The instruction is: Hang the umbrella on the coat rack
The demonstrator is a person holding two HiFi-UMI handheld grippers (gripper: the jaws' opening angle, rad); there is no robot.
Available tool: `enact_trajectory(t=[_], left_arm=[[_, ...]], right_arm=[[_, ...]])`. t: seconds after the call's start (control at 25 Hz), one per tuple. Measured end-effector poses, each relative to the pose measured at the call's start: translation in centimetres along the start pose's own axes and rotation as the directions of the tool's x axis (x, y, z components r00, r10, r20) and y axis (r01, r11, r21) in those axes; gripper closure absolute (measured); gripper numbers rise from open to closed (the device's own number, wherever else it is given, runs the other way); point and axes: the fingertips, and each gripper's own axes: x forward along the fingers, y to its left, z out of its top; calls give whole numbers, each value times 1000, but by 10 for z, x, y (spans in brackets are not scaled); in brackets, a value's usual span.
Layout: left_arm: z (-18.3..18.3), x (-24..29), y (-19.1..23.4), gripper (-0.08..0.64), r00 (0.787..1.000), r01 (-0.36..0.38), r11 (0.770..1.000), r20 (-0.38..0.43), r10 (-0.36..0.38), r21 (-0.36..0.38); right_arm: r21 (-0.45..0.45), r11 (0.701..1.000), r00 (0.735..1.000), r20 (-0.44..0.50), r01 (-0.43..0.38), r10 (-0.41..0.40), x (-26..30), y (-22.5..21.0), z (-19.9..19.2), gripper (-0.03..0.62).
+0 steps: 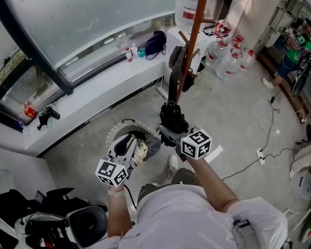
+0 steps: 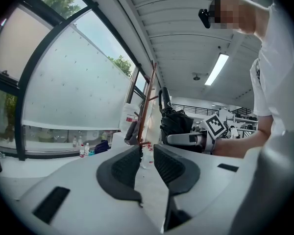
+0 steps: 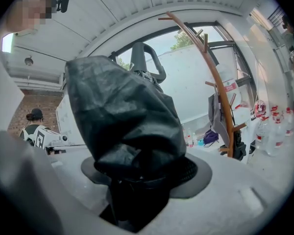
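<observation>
One folded black umbrella (image 3: 127, 131) stands upright in the right gripper (image 3: 137, 185), whose jaws clamp its bundled canopy low down, with the loop handle (image 3: 148, 62) on top. The coat rack (image 3: 219, 92) rises ahead and a little to the right, well apart from it, so the handle must go forward and up to an upper peg (image 3: 204, 37). Dark items, probably a bag and garment (image 1: 177, 61), hang lower on the rack, and water bottles (image 1: 230, 61) crowd its foot. The left gripper (image 2: 146, 156) sits beside, jaws narrowly parted and empty.

Umbrella (image 1: 172, 113) in right tongs (image 1: 171, 129), coat rack (image 1: 193, 35) ahead, left tongs (image 1: 126, 147) alongside, bottles (image 1: 230, 57) right of rack
</observation>
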Motion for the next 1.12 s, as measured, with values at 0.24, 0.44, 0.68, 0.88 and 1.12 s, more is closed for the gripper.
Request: enact_trajectory(t=[0.24, 0.44, 0.68, 0.88, 1.12], left_arm=[[22, 58, 17, 486, 999, -50, 999, -1, 50, 12], [30, 107, 16, 486, 997, -81, 997, -3, 81, 14], [41, 158, 21, 486, 995, -96, 995, 3, 96, -9], [40, 190, 19, 486, 998, -62, 998, -23, 62, -16], [35, 226, 19, 486, 999, 27, 999, -47, -28, -29]], right_arm=[[-26, 998, 998, -1, -62, 62, 34, -48, 33, 304], [-21, 994, 994, -13, -111, 111, 46, -89, 49, 304], [-43, 992, 993, -26, -120, 119, 55, -133, 70, 304], [-18, 996, 996, -28, -82, 81, 49, -165, 72, 304], [21, 999, 999, -20, 27, -27, 33, -209, 70, 304]])
